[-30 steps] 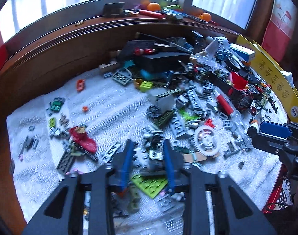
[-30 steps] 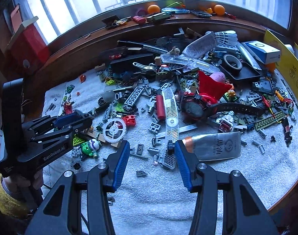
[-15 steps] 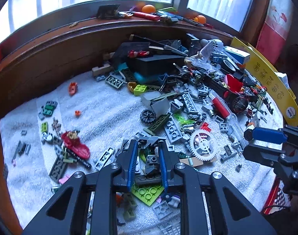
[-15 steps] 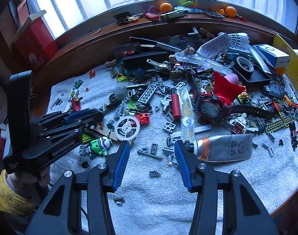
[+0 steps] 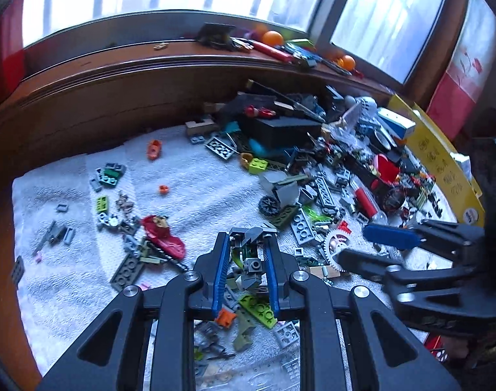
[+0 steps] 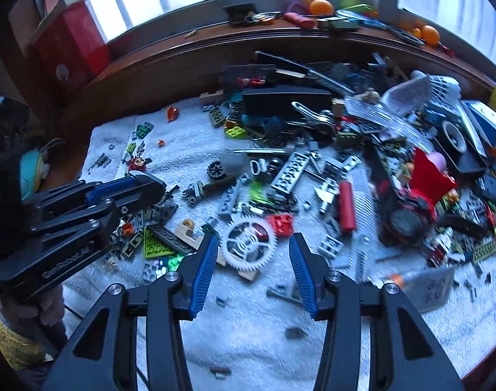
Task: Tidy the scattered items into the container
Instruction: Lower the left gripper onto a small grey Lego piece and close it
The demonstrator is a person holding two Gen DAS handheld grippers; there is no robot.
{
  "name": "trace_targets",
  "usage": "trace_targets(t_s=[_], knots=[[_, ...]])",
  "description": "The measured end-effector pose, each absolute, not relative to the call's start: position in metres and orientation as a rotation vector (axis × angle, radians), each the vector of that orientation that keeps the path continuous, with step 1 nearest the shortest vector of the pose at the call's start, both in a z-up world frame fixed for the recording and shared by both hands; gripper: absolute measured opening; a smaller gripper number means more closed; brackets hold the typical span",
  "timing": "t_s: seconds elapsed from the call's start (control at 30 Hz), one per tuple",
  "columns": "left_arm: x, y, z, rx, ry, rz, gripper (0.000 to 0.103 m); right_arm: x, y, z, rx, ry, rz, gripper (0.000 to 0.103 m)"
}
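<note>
The left gripper [image 5: 247,254] is now holding a small grey brick figure [image 5: 252,262] between its blue pads; a second ago its jaws were standing wider around the same cluster, so they have been closing in and are now pinching it near the lower middle of the left wrist view. The figure appears raised off the white towel [image 5: 195,202], though how far cannot be told. That suggests one pick is secured and the carry is coming next. No container is showing clearly in either view; only a red mesh edge was peeking in at the lower right earlier, so where the figure belongs remains a guess.

The right gripper [image 6: 252,251] is hanging with its jaws wide apart and holding nothing, and it has shifted leftward to sit just over the white gear [image 6: 249,246] at the centre of its frame, probably the next target.

Clutter is crowding everything: a lime green plate [image 5: 259,306] and an orange piece [image 5: 225,317] are lying directly under the left jaws, a red cylinder [image 6: 345,210] and a red wristwatch [image 6: 407,218] are lying to the right of the gear, and a tan block [image 6: 189,229] is touching its left side. The two grippers are working close together, so a bump is a risk.
</note>
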State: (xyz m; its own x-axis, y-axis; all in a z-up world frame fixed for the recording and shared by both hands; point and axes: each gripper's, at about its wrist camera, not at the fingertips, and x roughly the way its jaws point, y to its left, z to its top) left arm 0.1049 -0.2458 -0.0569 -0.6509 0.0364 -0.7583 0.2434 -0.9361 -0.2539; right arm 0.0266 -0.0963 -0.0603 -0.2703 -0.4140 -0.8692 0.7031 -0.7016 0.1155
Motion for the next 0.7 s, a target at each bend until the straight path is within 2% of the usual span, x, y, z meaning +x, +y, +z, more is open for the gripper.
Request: trace_targets(t_s=[0.27,0.7], knots=[[0.111,-0.243,-0.057,1.246,0.497,-2.700,0.021,0.032,-0.110,-0.071,1.285,0.422,-2.017,0.046],[0.114,-0.236,-0.056,1.253,0.476,-2.710,0.021,0.021,-0.090,-0.073,1.354,0.268,-2.027,0.046]])
